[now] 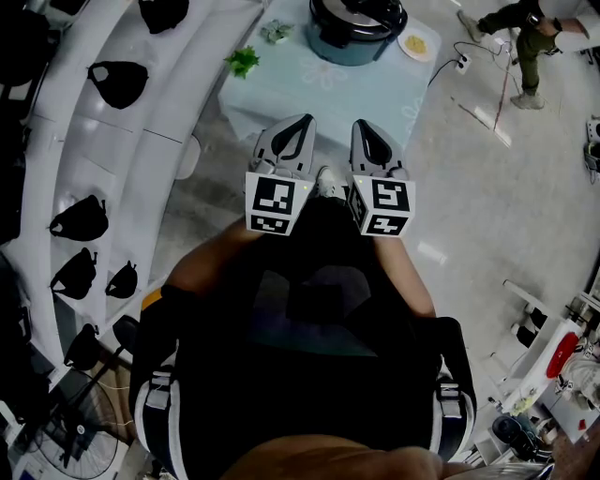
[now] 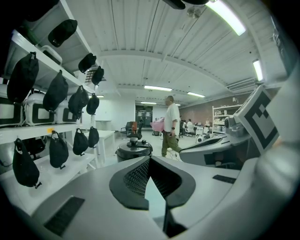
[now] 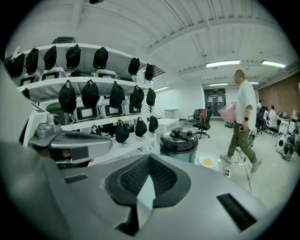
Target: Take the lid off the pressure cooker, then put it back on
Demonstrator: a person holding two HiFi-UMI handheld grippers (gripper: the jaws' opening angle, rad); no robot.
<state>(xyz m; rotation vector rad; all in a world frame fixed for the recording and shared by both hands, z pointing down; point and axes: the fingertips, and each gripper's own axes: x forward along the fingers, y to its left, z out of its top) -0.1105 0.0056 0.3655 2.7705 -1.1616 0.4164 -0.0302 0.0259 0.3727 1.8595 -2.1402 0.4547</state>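
**Claws shut and empty, cooker still lidded**

Head view: the left gripper [image 1: 298,122] and right gripper [image 1: 362,126] are side by side, just short of the pale blue table [image 1: 309,94]. At its far end stands the round black-and-blue pressure cooker [image 1: 352,39], its black lid [image 1: 361,11] on.

Left gripper view: the jaw tips meet with nothing between them, and the pressure cooker [image 2: 134,151] is straight ahead.

Right gripper view: the jaws are pinched together and empty. The pressure cooker [image 3: 178,143] stands beside a small plate [image 3: 207,161] of yellow food.
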